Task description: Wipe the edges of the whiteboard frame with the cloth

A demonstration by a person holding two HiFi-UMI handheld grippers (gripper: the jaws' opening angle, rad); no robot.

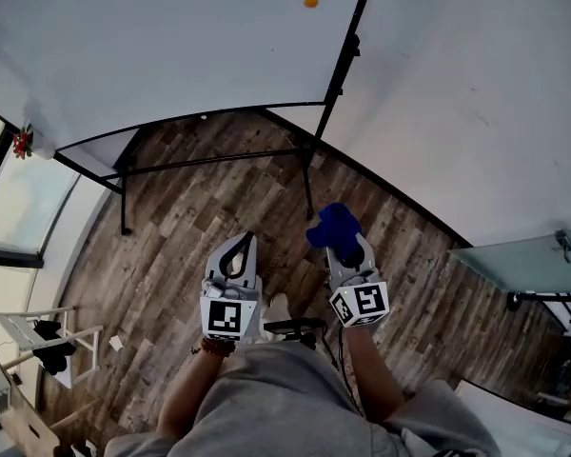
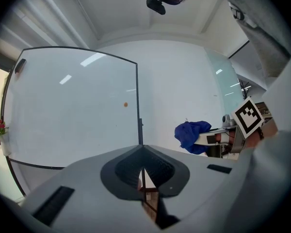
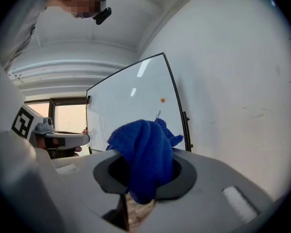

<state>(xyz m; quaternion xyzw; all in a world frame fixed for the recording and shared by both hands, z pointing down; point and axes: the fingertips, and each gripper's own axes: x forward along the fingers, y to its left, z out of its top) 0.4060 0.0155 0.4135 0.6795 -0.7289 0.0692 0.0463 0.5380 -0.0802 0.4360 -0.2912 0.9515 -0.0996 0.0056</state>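
The blue cloth (image 1: 333,225) is bunched up in the right tool (image 1: 346,248), whose two sides are clamped on its middle so that a thick wad sticks out past the tips and a tail hangs below. It is held out over the wooden floor (image 1: 181,236), well short of the whiteboard (image 1: 171,46) and touching nothing. From where I stand the wiping has not begun. The black frame (image 1: 346,48) runs up the board's right side and along its lower edge, and the upright on the right is the nearer stretch. To do it well, I'd say lead with the wad, not the tool's hard tips, press it so the cloth wraps over the frame's lip, and run along one edge in a long pass before turning the corner. That loose tail might snag on the stand. The left tool (image 1: 236,255) is pressed together with nothing in it and hangs beside the right one; it could steady the board, which may roll or sway on its stand. A small orange dot (image 1: 310,2) sits high on the board. As for containers, I can make out none that holds anything to do with this job
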